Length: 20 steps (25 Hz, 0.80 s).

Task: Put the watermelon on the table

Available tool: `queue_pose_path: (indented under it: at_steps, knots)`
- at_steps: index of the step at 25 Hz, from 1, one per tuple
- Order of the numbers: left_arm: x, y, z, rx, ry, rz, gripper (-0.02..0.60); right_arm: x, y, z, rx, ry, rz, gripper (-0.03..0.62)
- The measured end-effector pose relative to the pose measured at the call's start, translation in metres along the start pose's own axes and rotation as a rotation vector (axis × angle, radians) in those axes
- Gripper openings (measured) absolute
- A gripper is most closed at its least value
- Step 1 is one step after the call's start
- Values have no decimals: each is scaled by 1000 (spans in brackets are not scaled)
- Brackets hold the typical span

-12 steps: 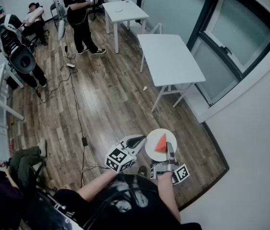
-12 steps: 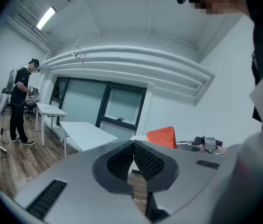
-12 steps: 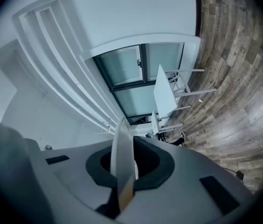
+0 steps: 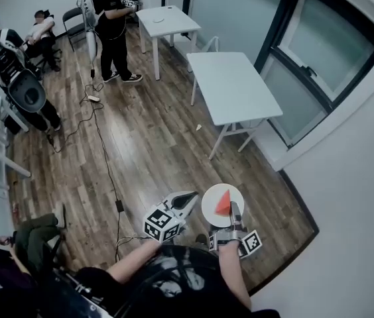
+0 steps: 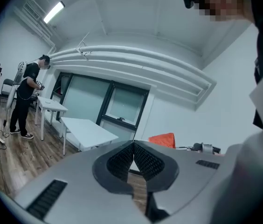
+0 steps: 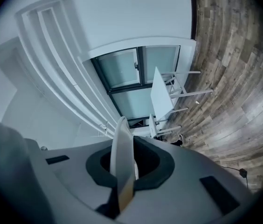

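Watermelon (image 4: pixel 223 203): a red wedge lying at the middle of a white plate (image 4: pixel 210 212), which I see held in the air above the wooden floor (image 4: pixel 147 144).
Room: a white table (image 4: pixel 233 88) stands well apart from the plate, beside the window (image 4: pixel 319 65); a standing person (image 4: pixel 111 25) is at the far end.
Right hand pose: forearm reaching forward, tool level.
Right gripper (image 4: pixel 234 211): jaws nearly together, clamped on the plate's near rim.
Left gripper (image 4: pixel 188 199): just beside the plate's left rim; I read its jaws as closed on nothing.
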State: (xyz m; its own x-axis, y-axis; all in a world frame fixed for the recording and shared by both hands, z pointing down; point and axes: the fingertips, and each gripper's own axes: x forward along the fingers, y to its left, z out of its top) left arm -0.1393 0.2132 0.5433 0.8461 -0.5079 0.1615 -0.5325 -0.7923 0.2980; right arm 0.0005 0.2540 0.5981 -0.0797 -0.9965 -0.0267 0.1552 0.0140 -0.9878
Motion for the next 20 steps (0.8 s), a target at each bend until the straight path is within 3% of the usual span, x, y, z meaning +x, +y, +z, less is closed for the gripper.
queue_pose_path:
  at_steps: [3,11,16,20]
  knots:
    - [-6,2,-9,-19,15,-20,5,-8,3,-8,-7,-11,44,21]
    - [5,6,-33,-95,47,-69,5,-25,-20,4,8,-62,-14,21]
    - [38,17,-34,-92,82,-65,5,10,-25,27,16,-42,-29,21]
    - [76,25,-17,-71,77,-63,5,44,-12,49,30,-6,9,21]
